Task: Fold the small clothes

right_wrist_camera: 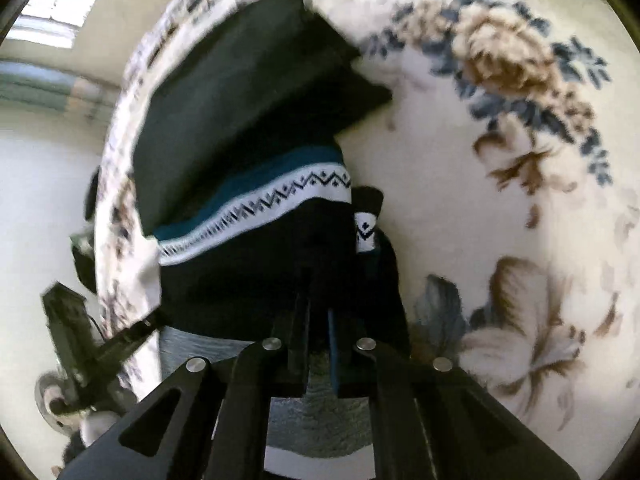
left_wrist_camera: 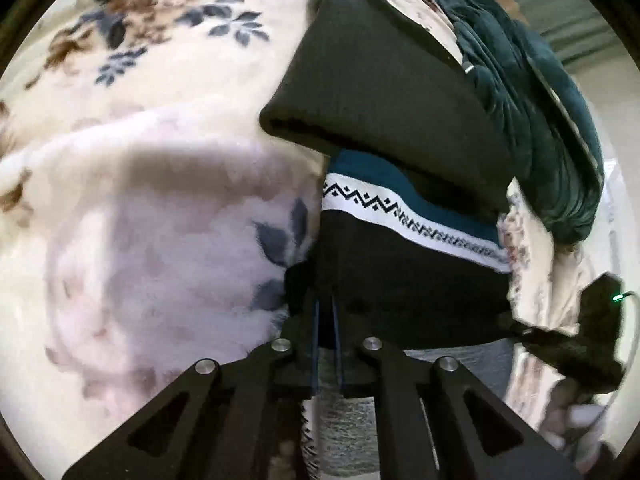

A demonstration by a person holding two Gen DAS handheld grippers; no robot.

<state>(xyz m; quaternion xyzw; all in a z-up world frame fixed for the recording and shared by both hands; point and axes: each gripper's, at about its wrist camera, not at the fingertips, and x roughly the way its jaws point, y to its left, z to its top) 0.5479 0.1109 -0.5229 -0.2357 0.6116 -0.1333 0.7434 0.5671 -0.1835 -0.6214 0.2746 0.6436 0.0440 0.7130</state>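
Observation:
A small knit sweater (left_wrist_camera: 400, 292), black with a white zigzag band and a teal stripe, lies on a floral blanket (left_wrist_camera: 140, 208); its grey lower part hangs toward me. My left gripper (left_wrist_camera: 326, 300) is shut on the sweater's left edge. My right gripper (right_wrist_camera: 318, 300) is shut on the sweater (right_wrist_camera: 248, 276) at its right edge, beside a folded-in sleeve cuff (right_wrist_camera: 366, 224). Each gripper shows at the edge of the other's view: the right one (left_wrist_camera: 576, 336) and the left one (right_wrist_camera: 92, 344).
A folded black garment (left_wrist_camera: 380, 92) lies just beyond the sweater, also in the right wrist view (right_wrist_camera: 240, 92). A dark teal velvet garment (left_wrist_camera: 532, 120) is heaped at the blanket's far right edge. The blanket (right_wrist_camera: 500, 200) spreads wide on both outer sides.

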